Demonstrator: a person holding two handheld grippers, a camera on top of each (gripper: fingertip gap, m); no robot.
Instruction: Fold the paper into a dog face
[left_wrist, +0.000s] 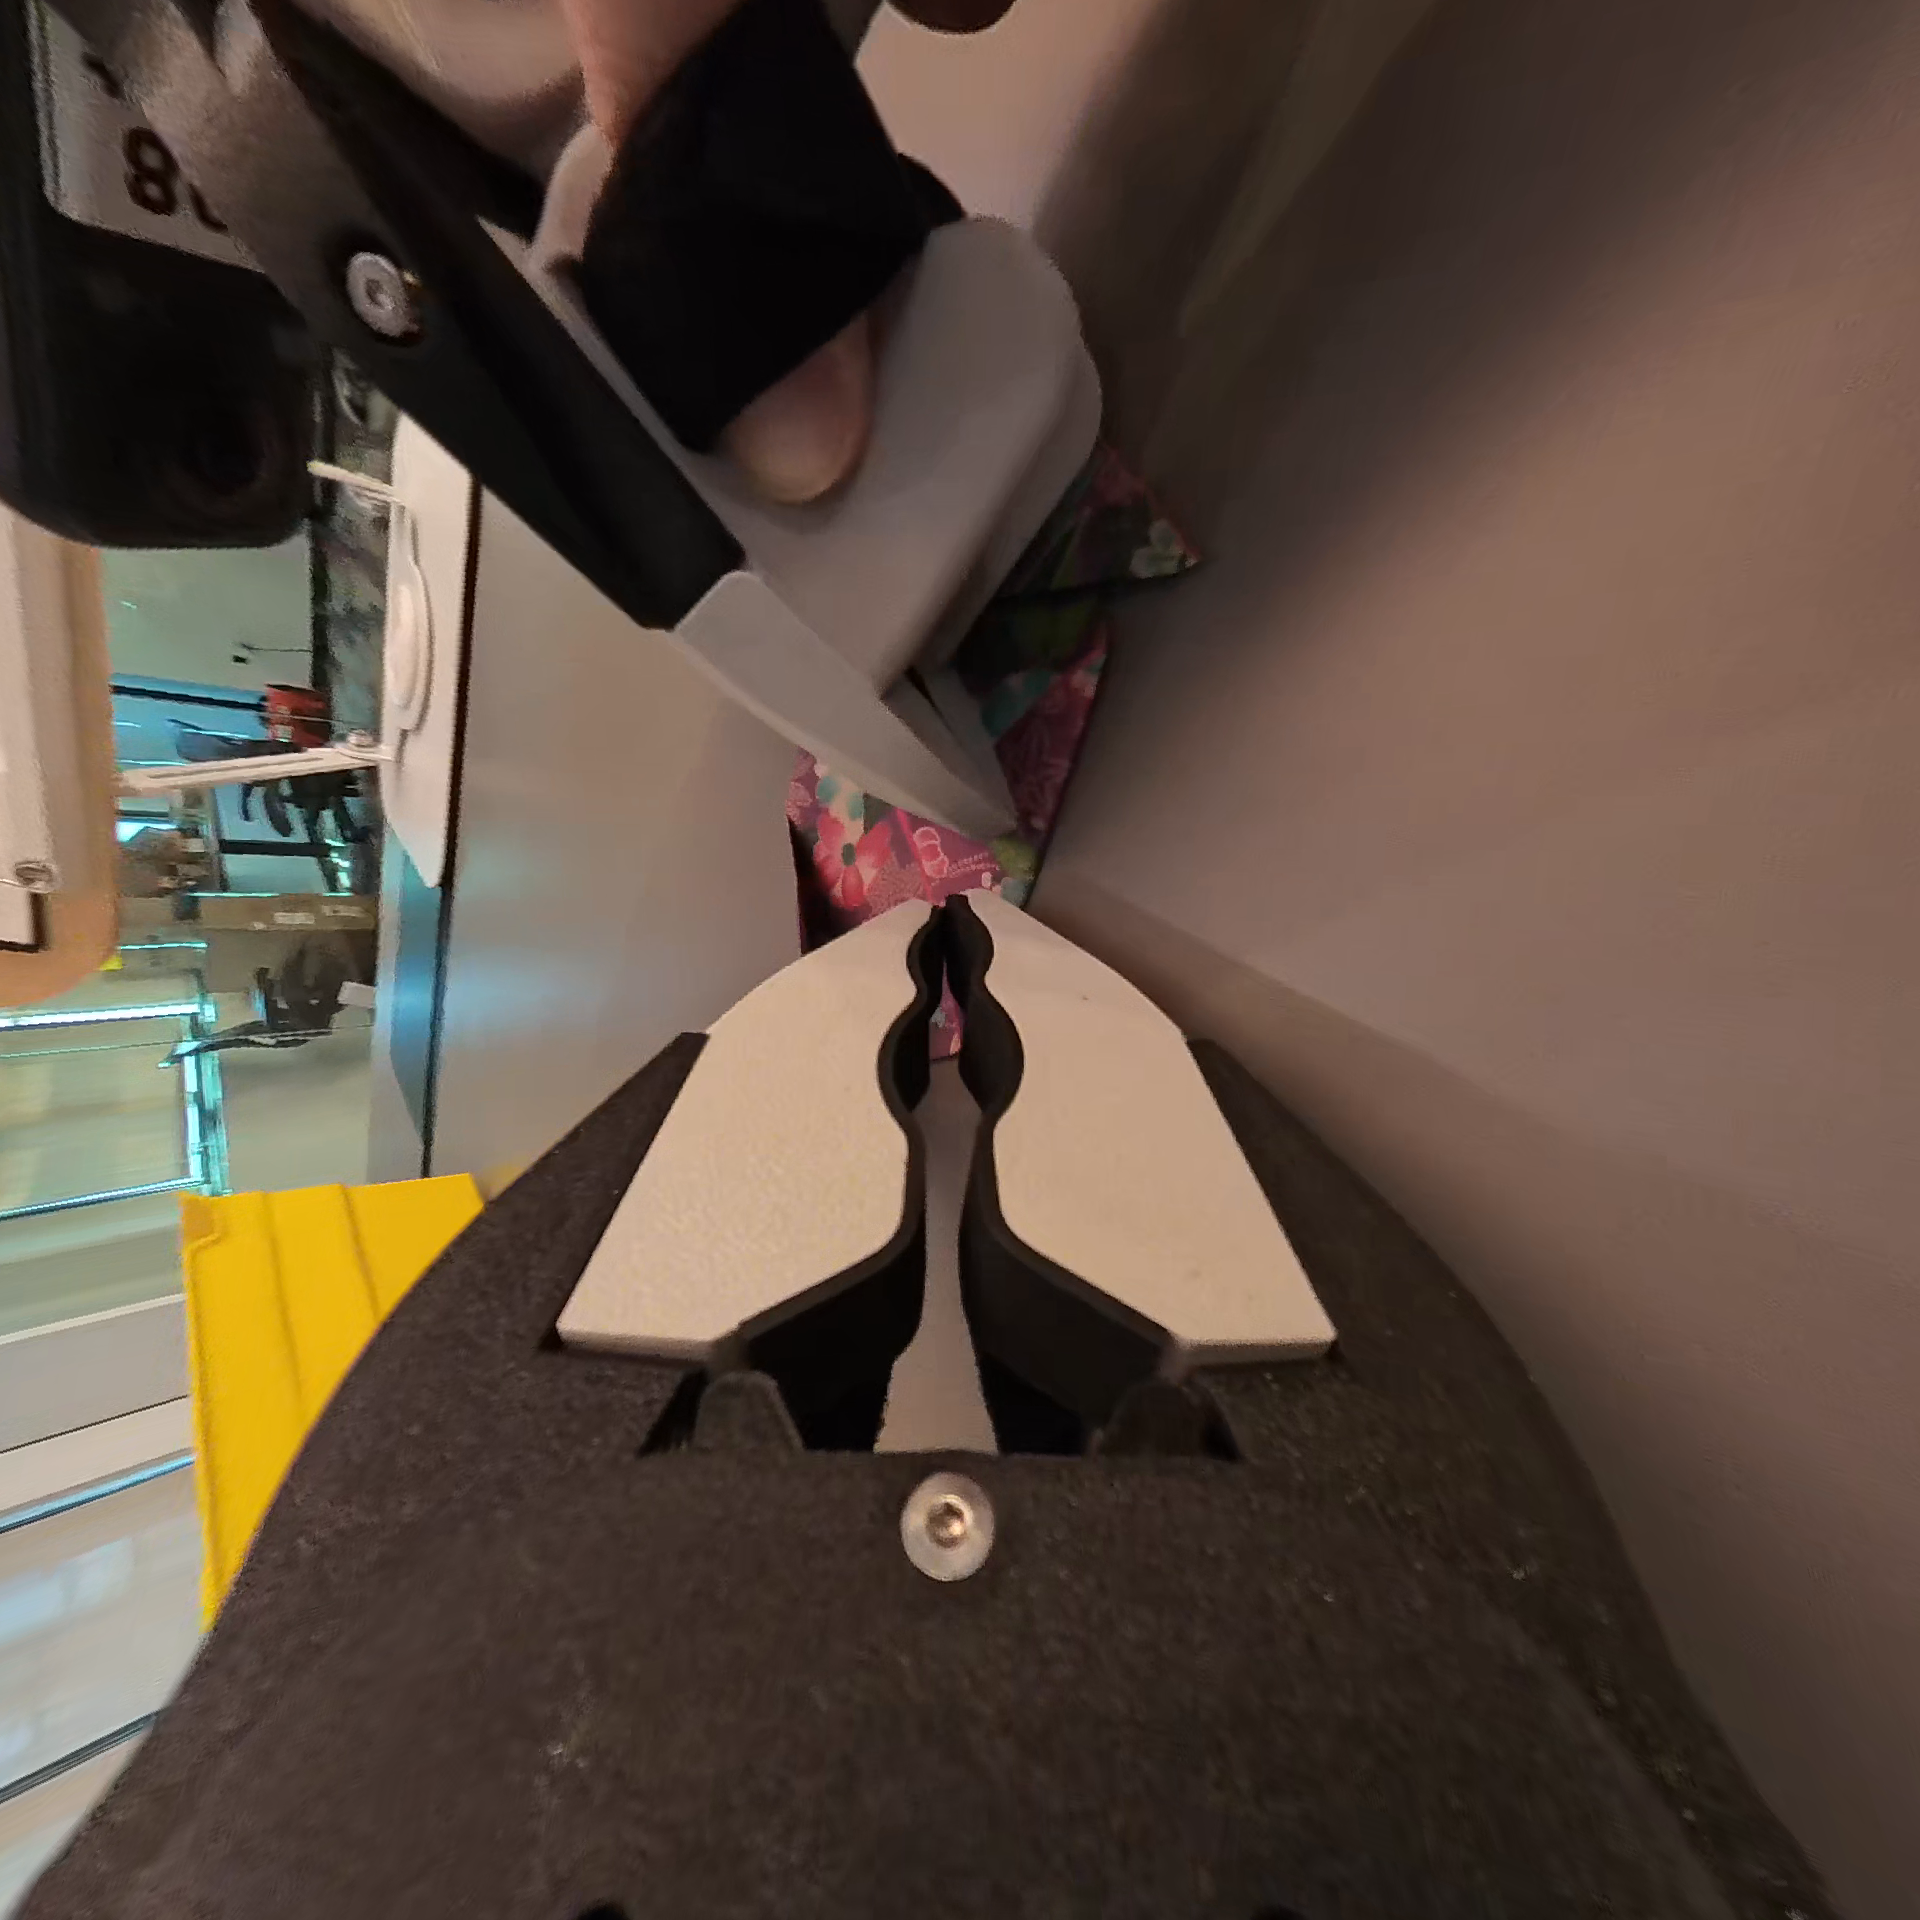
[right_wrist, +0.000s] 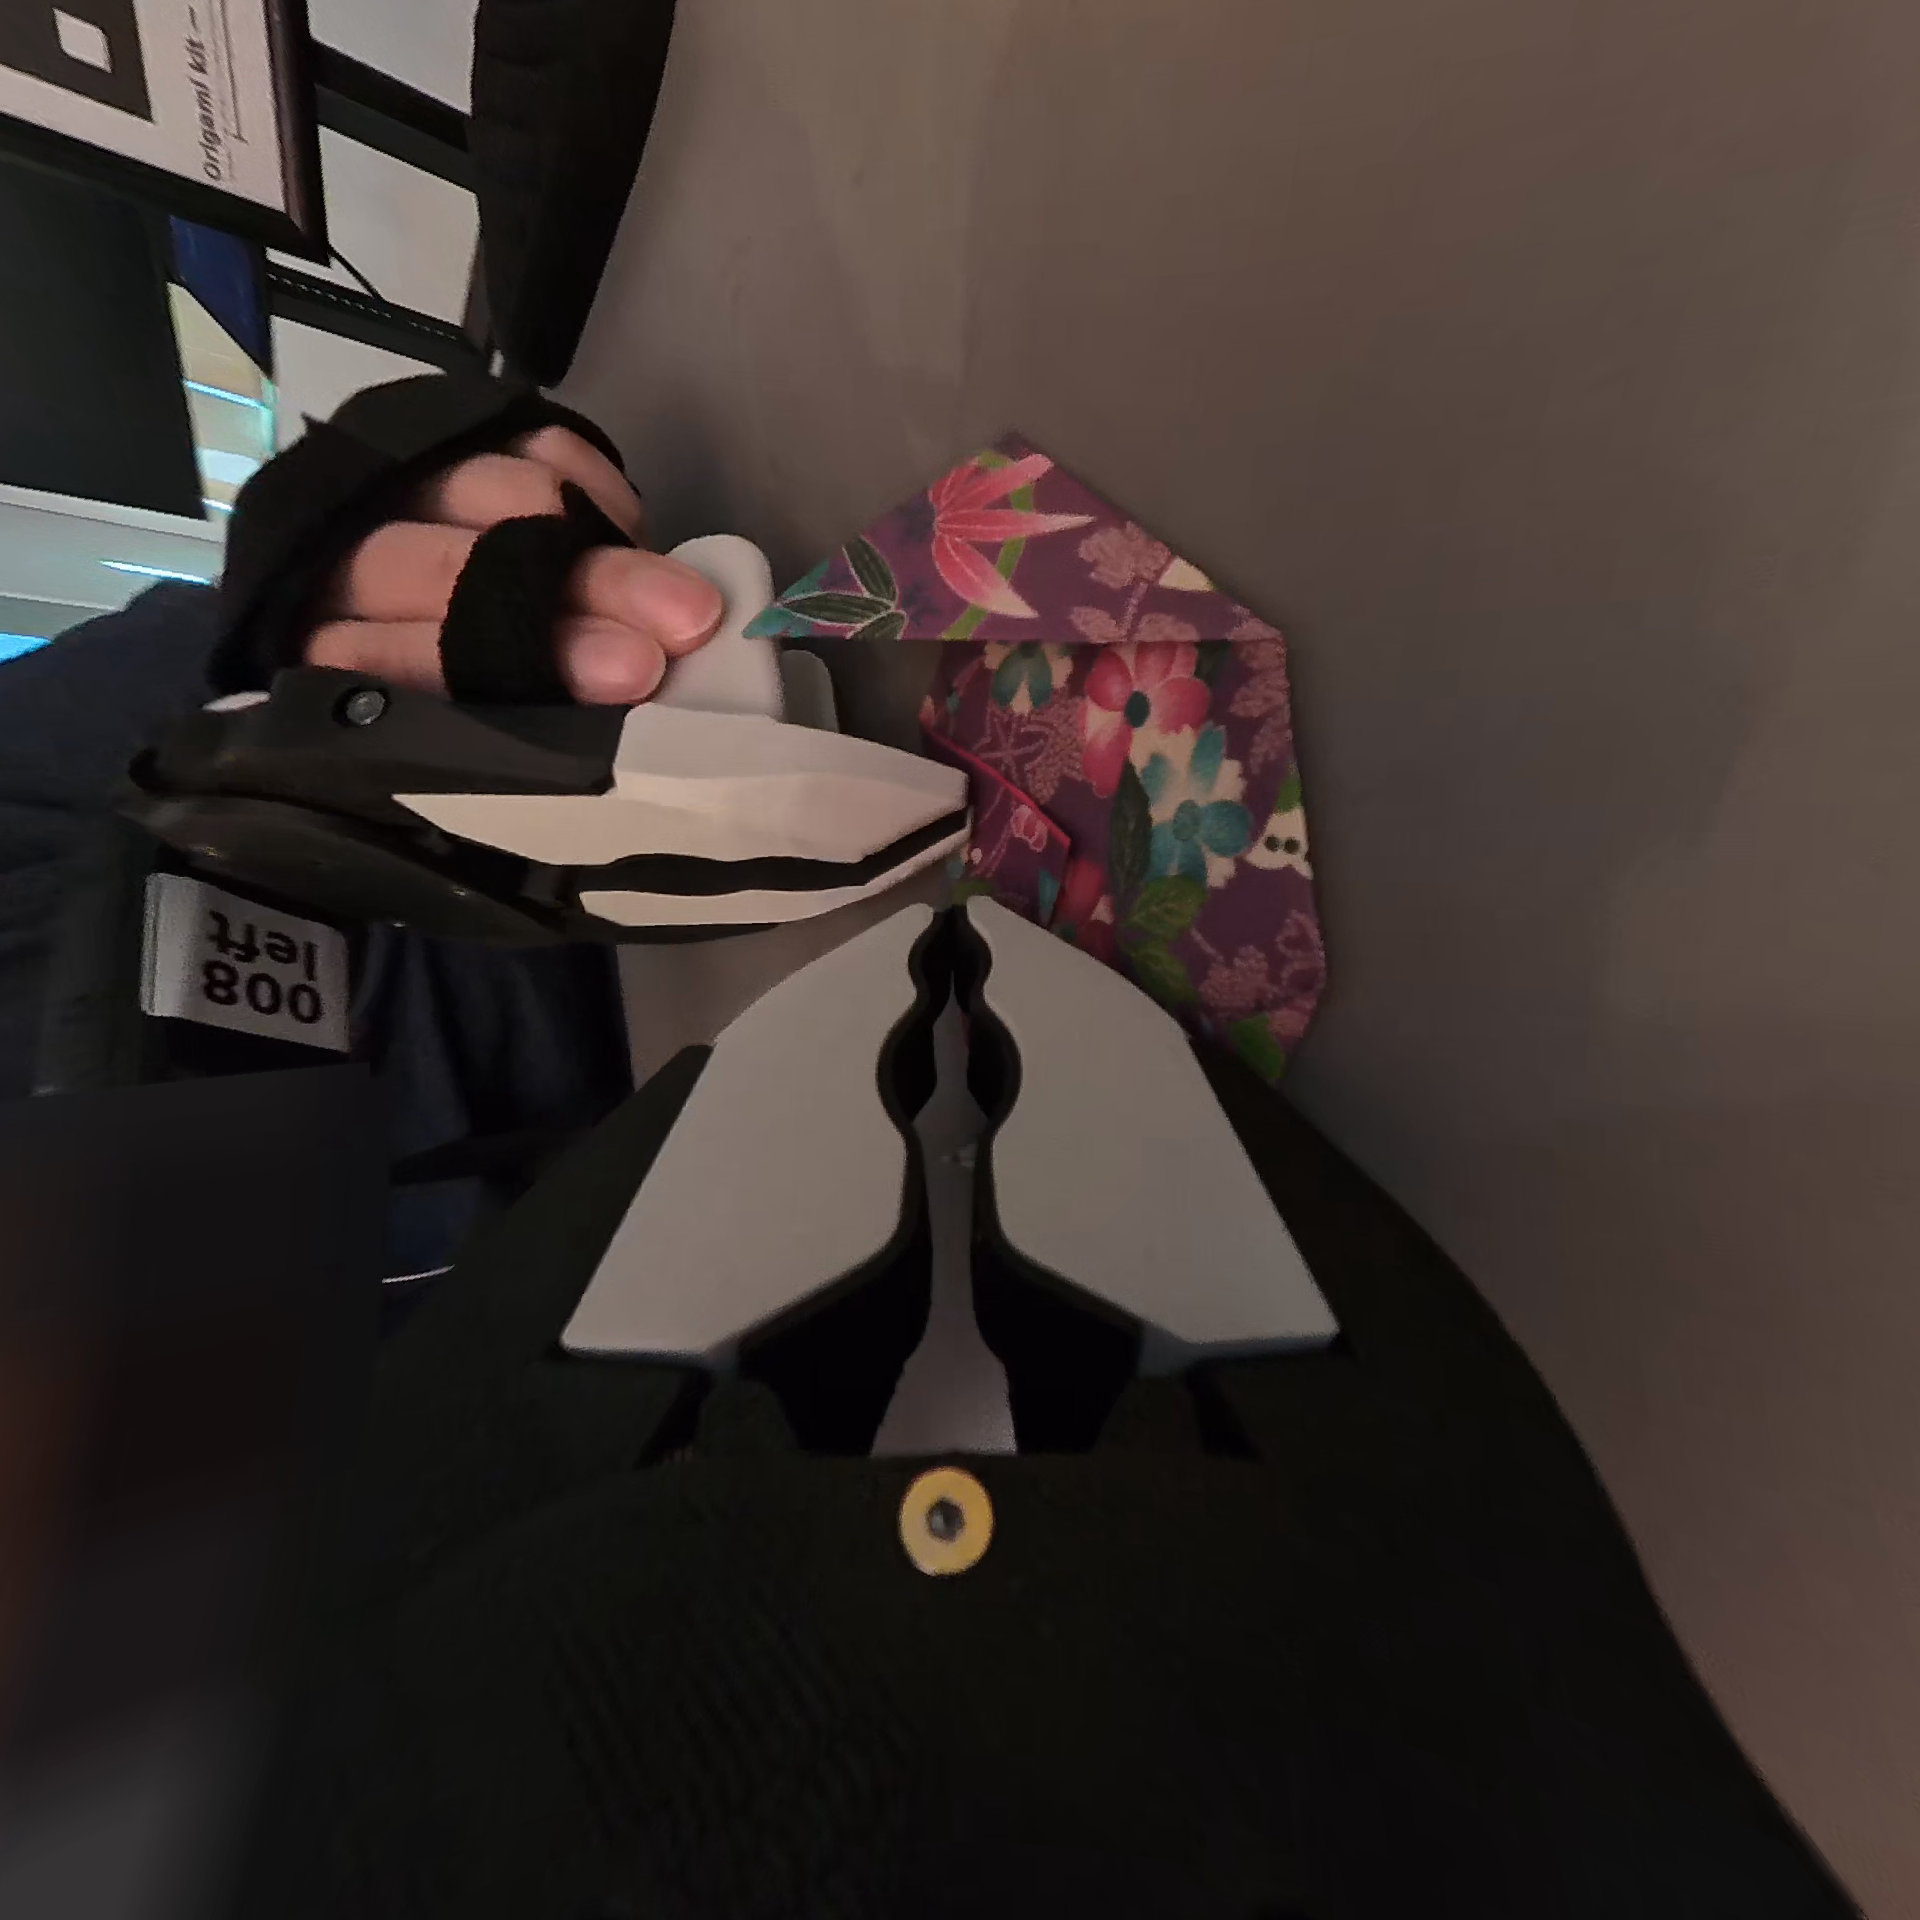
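While lying flat on the grey table (right_wrist: 1455, 312), floral paper (right_wrist: 1143, 748) just ahead of both grippers: left gripper (right_wrist: 961, 821) fingers closed at its near edge, right gripper (right_wrist: 951, 914) fingers together, empty.

The right claw (left_wrist: 977, 810) hides much of the floral paper (left_wrist: 883, 862).

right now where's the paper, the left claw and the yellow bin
paper (right_wrist: 1132, 748): right wrist view, on the flowered flap in the middle of the folded sheet.
left claw (right_wrist: 961, 821): right wrist view, midway between its closed tips at the paper's edge.
yellow bin (left_wrist: 312, 1340): left wrist view, on its ribbed side wall.
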